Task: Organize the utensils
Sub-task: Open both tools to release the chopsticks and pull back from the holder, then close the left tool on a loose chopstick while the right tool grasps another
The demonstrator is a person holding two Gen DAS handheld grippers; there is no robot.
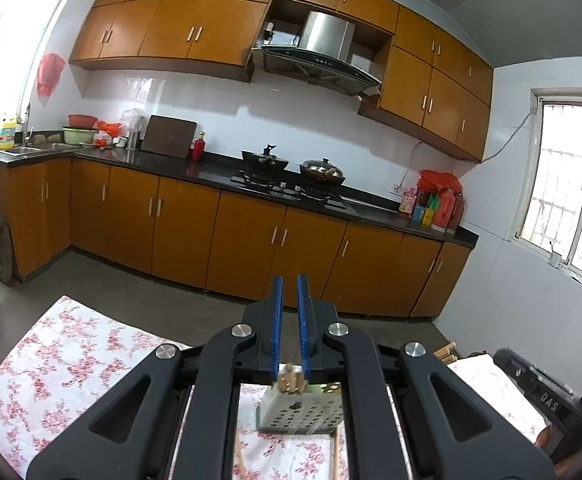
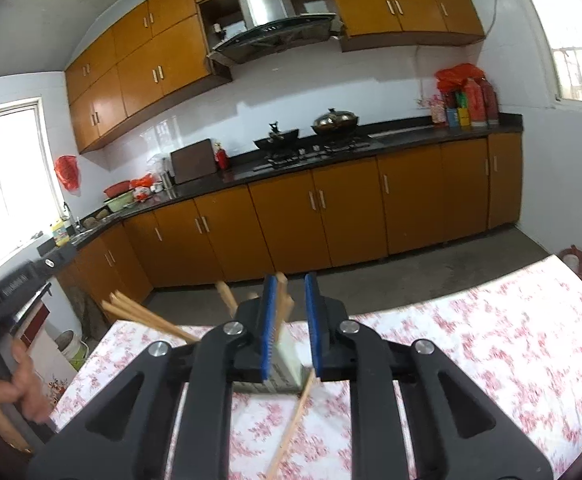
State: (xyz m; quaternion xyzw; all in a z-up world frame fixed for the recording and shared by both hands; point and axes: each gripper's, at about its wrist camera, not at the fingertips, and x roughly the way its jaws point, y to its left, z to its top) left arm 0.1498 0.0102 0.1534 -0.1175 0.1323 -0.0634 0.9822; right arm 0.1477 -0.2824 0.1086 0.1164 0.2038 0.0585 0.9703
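A grey-green perforated utensil holder (image 1: 299, 414) stands on the flowered tablecloth (image 1: 71, 360), with wooden chopstick ends (image 1: 289, 380) poking out of its top. My left gripper (image 1: 289, 280) hovers over it, blue pads almost together, nothing clearly pinched. In the right wrist view, the holder (image 2: 289, 360) sits under my right gripper (image 2: 291, 278). Its jaws stand apart, and a few chopsticks (image 2: 282, 300) between them lean on the left pad, clear of the right one. More chopsticks (image 2: 143, 316) slant out to the left. One chopstick (image 2: 293, 424) lies on the cloth.
A person's hand (image 2: 23, 380) holds the left tool at the table's left edge. Loose chopsticks (image 1: 335, 452) lie on the cloth under the left gripper. Beyond the table are bare floor and orange base cabinets (image 1: 251, 240) with a stove and pots (image 1: 323, 172).
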